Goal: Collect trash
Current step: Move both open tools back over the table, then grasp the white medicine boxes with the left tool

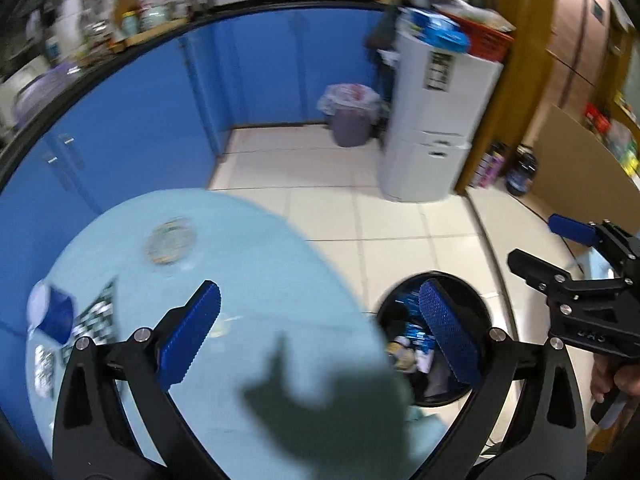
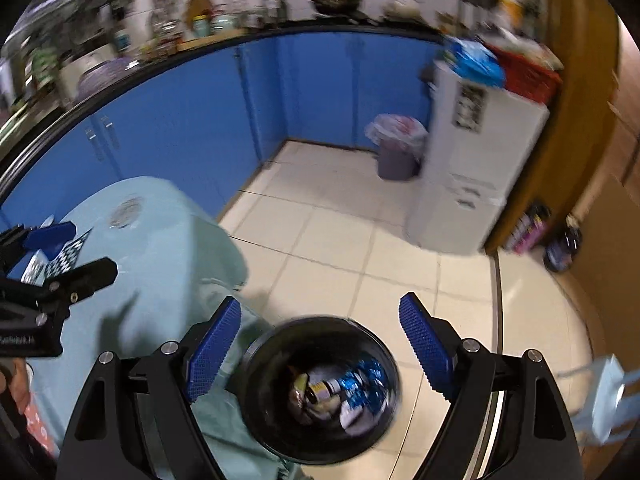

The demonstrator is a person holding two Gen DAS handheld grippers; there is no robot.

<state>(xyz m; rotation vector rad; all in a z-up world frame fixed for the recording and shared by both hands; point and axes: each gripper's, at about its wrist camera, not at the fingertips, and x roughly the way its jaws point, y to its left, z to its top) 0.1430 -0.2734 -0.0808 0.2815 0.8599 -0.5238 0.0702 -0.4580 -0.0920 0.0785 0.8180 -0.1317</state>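
the left hand-held gripper is released, its blue pads spread wide with nothing between them, one pad over the desk and the other over the mouth of the black bin. the right hand-held gripper is also released and empty, hanging directly above the bin, which sits on the tiled floor just beside the draped edge of the desk. the trash lies inside the bin: blue wrappers, white scraps and a small bottle (all somewhat blurred). in the left wrist view the bin is at about 4 o'clock from the middle of the desk, and the right hand-held gripper shows at 3 o'clock. on the desk, a round dish sits toward 12 o'clock, and a blue box with a checkered card beside it lies at 9 o'clock. farther off, a lined grey bin stands at 12 o'clock, near a white fridge and the blue cabinets.
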